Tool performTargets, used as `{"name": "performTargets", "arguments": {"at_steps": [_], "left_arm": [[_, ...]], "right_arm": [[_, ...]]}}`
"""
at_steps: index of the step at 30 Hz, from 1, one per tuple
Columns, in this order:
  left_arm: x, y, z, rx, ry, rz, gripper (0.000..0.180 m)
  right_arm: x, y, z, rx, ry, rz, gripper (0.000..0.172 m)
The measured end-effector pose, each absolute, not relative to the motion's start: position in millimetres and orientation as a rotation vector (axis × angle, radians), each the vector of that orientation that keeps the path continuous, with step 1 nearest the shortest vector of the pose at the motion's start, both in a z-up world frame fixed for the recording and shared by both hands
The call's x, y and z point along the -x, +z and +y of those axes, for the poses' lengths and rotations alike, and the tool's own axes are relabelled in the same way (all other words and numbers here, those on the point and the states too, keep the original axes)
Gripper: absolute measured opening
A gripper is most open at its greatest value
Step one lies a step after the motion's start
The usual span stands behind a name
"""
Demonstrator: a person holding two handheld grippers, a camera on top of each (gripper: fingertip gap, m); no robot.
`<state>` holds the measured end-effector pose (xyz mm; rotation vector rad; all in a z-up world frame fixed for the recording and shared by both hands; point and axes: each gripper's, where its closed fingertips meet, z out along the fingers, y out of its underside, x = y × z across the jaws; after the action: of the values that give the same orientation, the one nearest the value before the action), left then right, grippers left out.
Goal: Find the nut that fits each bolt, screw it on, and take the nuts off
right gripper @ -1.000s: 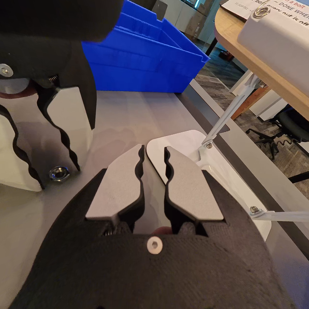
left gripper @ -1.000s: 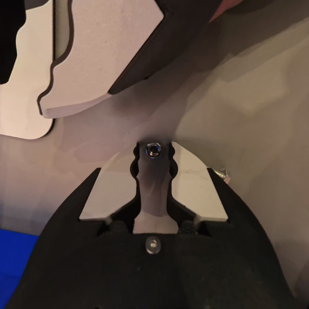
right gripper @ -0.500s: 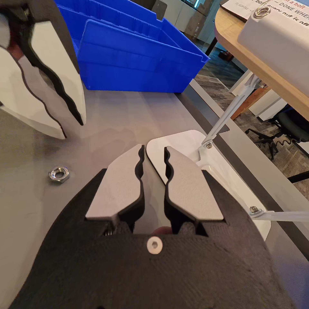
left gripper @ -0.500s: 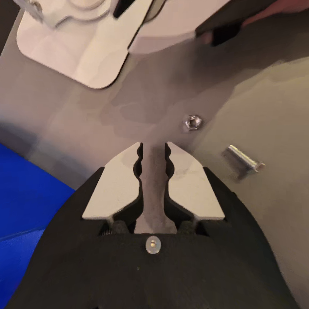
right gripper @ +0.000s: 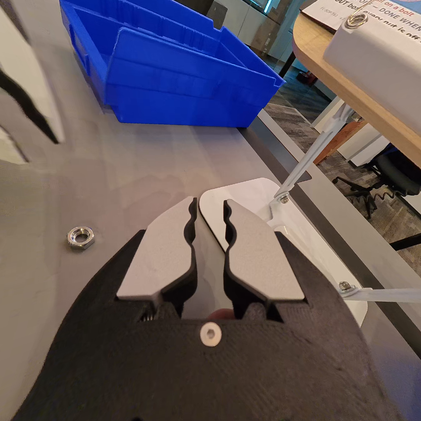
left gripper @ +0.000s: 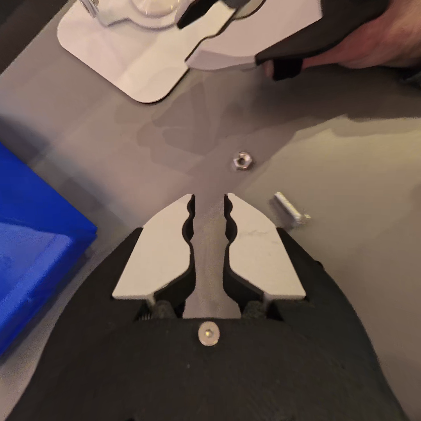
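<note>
A silver hex nut (left gripper: pixel 242 161) lies flat on the grey table; it also shows in the right wrist view (right gripper: pixel 80 237), left of my right gripper. A silver bolt (left gripper: pixel 289 209) lies on its side to the right of my left gripper. My left gripper (left gripper: pixel 209 196) is open and empty, raised above the table, with the nut ahead and to the right of its tips. My right gripper (right gripper: pixel 209 200) is open and empty, low over the table. It also shows in the left wrist view (left gripper: pixel 250 34) at the top, held by a hand (left gripper: pixel 376 45).
Blue bins (right gripper: pixel 182 75) stand at the table's back; a blue bin corner (left gripper: pixel 34 239) is at the left. A white stand base (right gripper: pixel 250 196) with metal struts sits just ahead of my right gripper; it also shows in the left wrist view (left gripper: pixel 127 59). A wooden table (right gripper: pixel 341 86) is beyond the edge. My right fingertips sit around 12 cm from my left ones. My left tips are roughly 6 cm from the silver hex nut (left gripper: pixel 242 161). Look for it in the right wrist view (right gripper: pixel 78 234) too. My left gripper is the nearer one to the silver bolt (left gripper: pixel 289 209): about 7 cm, against 15 cm.
My left gripper was around the nut a second ago; it has lifted and drawn back to the left, empty, and the nut stays on the table. The bolt has come into view. My right gripper has not moved.
</note>
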<state>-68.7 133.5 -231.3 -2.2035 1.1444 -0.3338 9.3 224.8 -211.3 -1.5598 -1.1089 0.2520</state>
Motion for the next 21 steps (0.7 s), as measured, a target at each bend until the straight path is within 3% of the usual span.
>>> {"name": "performTargets", "arguments": {"at_steps": [9, 16, 21], "left_arm": [[34, -231, 65, 2.186, -0.479, 0.809, 0.042], [33, -258, 55, 2.279, -0.319, 0.730, 0.053], [29, -269, 55, 2.310, -0.279, 0.746, 0.048]], "right_arm": [[-8, -212, 222, 1.532, 0.288, -1.154, 0.022], [-8, -212, 221, 1.519, 0.291, -1.171, 0.022], [-7, -212, 220, 1.516, 0.287, -1.174, 0.022]]}}
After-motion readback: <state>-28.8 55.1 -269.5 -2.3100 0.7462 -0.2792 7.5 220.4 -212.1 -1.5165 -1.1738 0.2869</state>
